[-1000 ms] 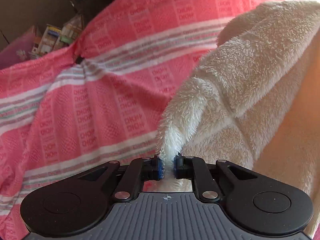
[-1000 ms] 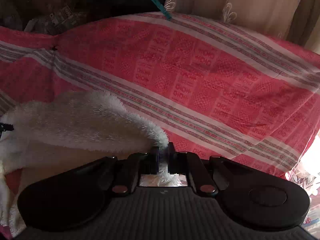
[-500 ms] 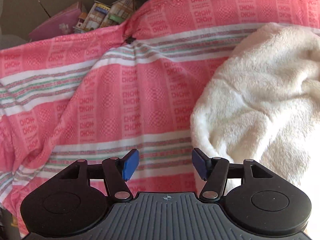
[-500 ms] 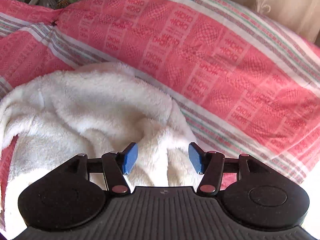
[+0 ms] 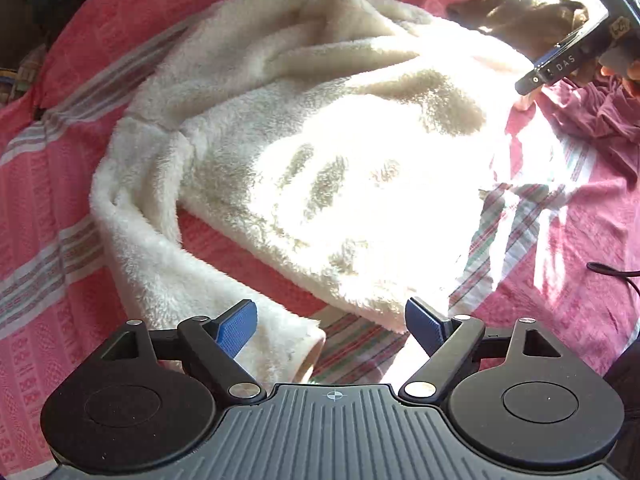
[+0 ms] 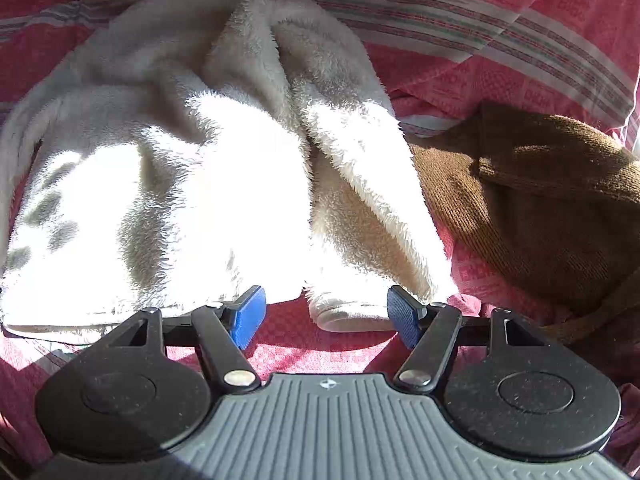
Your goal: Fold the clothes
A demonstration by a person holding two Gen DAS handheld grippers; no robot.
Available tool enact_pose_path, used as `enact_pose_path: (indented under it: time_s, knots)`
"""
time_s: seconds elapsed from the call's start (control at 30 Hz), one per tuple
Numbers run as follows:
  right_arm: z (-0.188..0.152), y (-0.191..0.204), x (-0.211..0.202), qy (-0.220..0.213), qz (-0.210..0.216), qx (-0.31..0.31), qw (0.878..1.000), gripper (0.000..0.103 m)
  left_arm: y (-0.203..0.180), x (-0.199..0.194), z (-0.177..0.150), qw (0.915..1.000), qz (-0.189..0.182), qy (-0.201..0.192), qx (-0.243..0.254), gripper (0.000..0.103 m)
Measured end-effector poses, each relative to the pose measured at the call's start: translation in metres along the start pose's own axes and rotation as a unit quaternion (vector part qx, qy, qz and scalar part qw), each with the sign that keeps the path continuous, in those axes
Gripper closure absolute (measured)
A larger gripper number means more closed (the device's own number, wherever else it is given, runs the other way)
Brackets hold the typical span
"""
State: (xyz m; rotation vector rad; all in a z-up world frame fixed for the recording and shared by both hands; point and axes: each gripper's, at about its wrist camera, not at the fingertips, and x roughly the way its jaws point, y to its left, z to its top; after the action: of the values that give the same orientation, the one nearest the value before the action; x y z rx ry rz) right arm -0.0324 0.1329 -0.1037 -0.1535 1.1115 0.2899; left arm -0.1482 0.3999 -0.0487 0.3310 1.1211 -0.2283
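A cream fleece garment [image 5: 304, 152] lies spread on the pink striped bedspread [image 5: 44, 208], partly in bright sun. My left gripper [image 5: 331, 326] is open and empty; one sleeve cuff [image 5: 296, 344] lies just ahead between its blue pads. My right gripper [image 6: 326, 317] is open and empty; the other sleeve cuff [image 6: 348, 316] lies between its pads. The garment's body [image 6: 160, 184] fills the left of the right wrist view. The right gripper's body also shows at the top right of the left wrist view [image 5: 576, 56].
A brown knitted garment [image 6: 536, 200] lies right of the fleece, also in the left wrist view [image 5: 520, 16]. A dark pink cloth [image 5: 592, 120] lies at the right. A black cable [image 5: 612, 272] runs at the right edge.
Both grippers let go of the fleece a second ago, opened wide, and have drawn back toward the near sleeve cuffs. The garment now lies flat on the bedspread.
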Motion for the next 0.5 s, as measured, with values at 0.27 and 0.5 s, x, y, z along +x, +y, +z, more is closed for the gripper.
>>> enact_pose_path:
  time_s: [0.27,0.5]
  knots:
    - [-0.023,-0.017,0.002,0.009,0.028,0.008,1.000,0.030,-0.038,0.042,0.017,0.9951,0.092,0.027,-0.027,0.013]
    - [-0.030,-0.022,0.007,0.006,0.054,0.002,0.998,0.029,0.039,0.034,0.016,0.9586,0.136,0.030,-0.248,0.096]
